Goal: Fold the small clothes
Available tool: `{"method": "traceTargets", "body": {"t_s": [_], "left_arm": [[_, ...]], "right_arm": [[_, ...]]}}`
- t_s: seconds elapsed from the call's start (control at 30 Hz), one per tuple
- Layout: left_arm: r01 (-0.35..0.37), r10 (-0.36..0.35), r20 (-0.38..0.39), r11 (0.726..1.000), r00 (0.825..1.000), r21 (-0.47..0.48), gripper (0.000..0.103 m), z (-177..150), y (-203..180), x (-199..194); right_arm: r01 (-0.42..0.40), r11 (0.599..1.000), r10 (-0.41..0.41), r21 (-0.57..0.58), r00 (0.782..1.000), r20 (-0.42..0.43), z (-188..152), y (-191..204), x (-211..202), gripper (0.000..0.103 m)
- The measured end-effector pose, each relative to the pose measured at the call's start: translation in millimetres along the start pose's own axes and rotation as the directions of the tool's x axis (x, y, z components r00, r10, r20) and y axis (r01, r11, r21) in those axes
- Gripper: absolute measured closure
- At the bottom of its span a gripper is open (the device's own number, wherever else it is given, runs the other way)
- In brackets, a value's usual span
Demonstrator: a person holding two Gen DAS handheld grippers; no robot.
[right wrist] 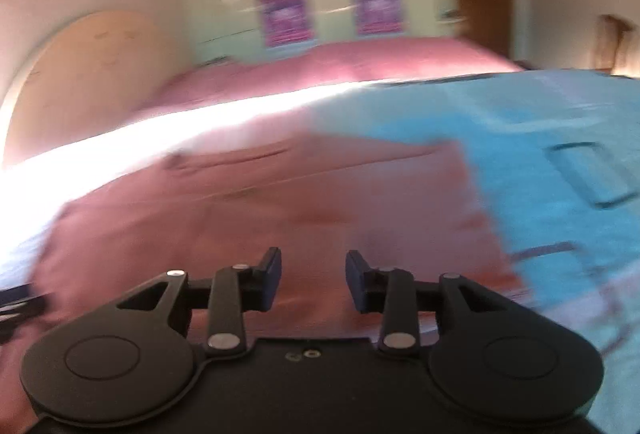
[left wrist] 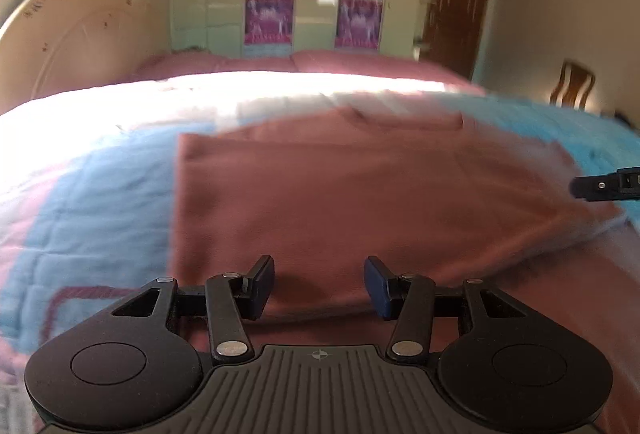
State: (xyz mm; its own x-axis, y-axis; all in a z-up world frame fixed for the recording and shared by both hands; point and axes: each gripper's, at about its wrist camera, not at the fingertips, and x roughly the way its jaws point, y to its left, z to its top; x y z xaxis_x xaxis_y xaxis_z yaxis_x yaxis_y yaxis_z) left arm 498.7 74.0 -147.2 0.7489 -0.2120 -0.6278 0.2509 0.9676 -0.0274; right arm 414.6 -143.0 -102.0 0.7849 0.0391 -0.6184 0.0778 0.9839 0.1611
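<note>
The reddish-brown T-shirt (left wrist: 360, 185) lies flat on the bed's blue quilt (left wrist: 100, 185), partly folded by the look of it. Left hand-held gripper (left wrist: 319, 288) and right hand-held gripper (right wrist: 313, 281) hover spread and empty; next, each likely needs an edge to pinch

The left gripper (left wrist: 319, 288) pointed forward and downward, its jaws apart with nothing between the pads. The right gripper (right wrist: 313, 281) took the same downward pitch, jaws parted by a narrower gap, also empty. In the left wrist view, the right gripper's tip entered at the right edge.
</note>
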Motion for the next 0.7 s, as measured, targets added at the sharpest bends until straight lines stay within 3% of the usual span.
{"method": "traceTargets", "body": {"t_s": [0.03,0.1,0.33,0.4,0.43,0.47,0.7], "left_arm": [[-0.02,0.02,-0.013,1.0,1.0,0.01,0.051,-1.8,-3.6,3.4],[-0.037,0.037,-0.009,0.999,0.999,0.01,0.049,-2.2,-6.7,3.3],[-0.082,0.083,-0.026,0.996,0.996,0.028,0.047,0.7,-24.4,-23.3],[-0.092,0.093,-0.025,0.995,0.995,0.041,0.038,-6.0,-34.4,-37.1],[-0.1,0.101,-0.018,0.994,0.995,0.05,0.026,-10.1,-40.0,-45.2],[-0.108,0.109,-0.009,0.992,0.994,0.058,0.021,-10.8,-42.2,-48.8],[-0.091,0.093,-0.013,0.992,0.996,0.093,0.021,-32.5,-69.7,-94.3]], "right_arm": [[-0.029,0.999,0.027,-0.034,0.999,-0.041,-3.9,8.7,6.7,0.07],[0.011,0.996,-0.021,-0.086,0.992,-0.122,-17.0,13.5,24.8,0.07],[-0.056,0.998,0.055,-0.01,0.997,-0.062,-9.0,-7.4,-9.5,0.069],[-0.072,0.997,0.074,0.027,0.995,-0.065,-12.3,-19.3,-21.8,0.068],[-0.078,0.996,0.081,0.038,0.994,-0.069,-14.6,-25.6,-29.6,0.068],[-0.08,0.996,0.083,0.046,0.994,-0.074,-18.7,-31.6,-38.0,0.067],[-0.074,0.991,0.085,0.109,0.992,-0.094,-50.0,-75.2,-93.1,0.061]]}}
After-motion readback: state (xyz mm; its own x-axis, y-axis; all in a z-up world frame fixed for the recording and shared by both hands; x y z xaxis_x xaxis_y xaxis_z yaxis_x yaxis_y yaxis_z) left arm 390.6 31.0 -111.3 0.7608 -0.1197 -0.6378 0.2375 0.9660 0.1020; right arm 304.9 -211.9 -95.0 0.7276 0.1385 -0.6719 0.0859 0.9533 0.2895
